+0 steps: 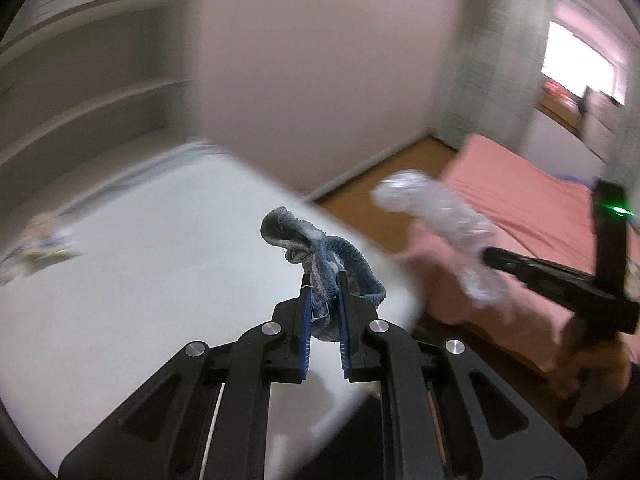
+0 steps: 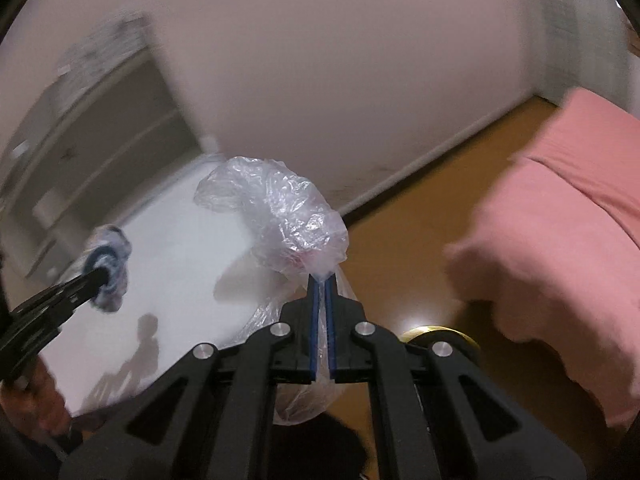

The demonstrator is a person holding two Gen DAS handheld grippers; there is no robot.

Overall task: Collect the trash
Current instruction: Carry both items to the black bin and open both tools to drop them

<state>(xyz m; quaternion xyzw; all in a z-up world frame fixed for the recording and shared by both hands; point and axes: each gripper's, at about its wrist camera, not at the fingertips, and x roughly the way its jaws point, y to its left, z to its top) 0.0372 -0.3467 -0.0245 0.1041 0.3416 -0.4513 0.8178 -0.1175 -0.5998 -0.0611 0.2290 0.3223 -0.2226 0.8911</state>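
At frame centre, our left gripper (image 1: 323,280) fingers clamp a blue rag (image 1: 320,252) above the white table (image 1: 140,260); our right gripper (image 2: 322,280) fingers pinch a clear plastic bag (image 2: 276,208).

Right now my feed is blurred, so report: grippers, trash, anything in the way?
Left gripper shut on blue cloth scrap. Right gripper shut on clear plastic bag. Both above white table; nothing blocking.
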